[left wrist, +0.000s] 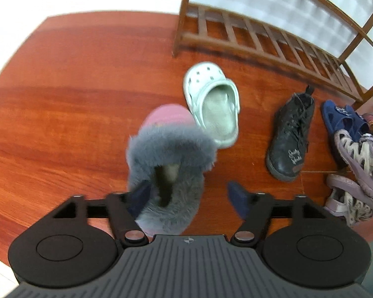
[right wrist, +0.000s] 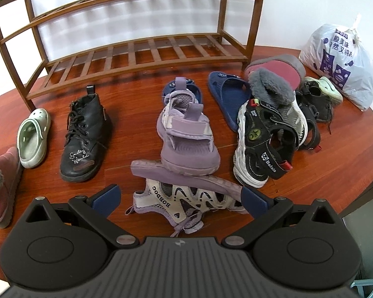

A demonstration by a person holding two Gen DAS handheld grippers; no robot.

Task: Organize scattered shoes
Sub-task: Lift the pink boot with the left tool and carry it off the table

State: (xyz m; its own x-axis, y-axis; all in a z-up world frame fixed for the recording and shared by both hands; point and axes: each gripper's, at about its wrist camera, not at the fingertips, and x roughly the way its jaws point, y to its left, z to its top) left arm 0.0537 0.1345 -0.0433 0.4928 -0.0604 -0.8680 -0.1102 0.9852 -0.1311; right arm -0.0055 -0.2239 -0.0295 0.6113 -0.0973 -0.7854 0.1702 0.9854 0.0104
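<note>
Left gripper (left wrist: 189, 196) stands spread wide above the fur slipper (left wrist: 169, 154); its left pad overlaps the fur in the picture, the right pad (left wrist: 238, 198) is clear of it, so nothing is pinched; slipper looks set down on the red-brown table (left wrist: 62, 99), toe pointing far, just near-left of the mint clog (left wrist: 211, 101) and touching or overlapping its near edge, cannot tell which; left wrist view is blurred.

Step in hand, as I judge it: placing the slipper at the left end of a row, release done; row so far reads slipper, clog, black boot (right wrist: 84, 136), all in front of the wooden rack (right wrist: 136, 52), which is bare on every shelf visible.

Right gripper (right wrist: 180, 198) is also spread, holding nothing; it hangs over the lilac sandal (right wrist: 186, 201) lying on its side at the near edge, with a second lilac sandal (right wrist: 186, 136) resting on top of it; further right a heap: black sandals (right wrist: 263, 146), another fur slipper (right wrist: 273, 84) upturned, navy slide (right wrist: 231, 99); white bag (right wrist: 340, 67) at far right.

Next move calls for: left lifting clear without dragging the fur; right closing on the side-lying sandal, but the top sandal leans on it, so likely take the top one first or expect it to topple; then pair mates, the second fur slipper belongs beside the left one.
</note>
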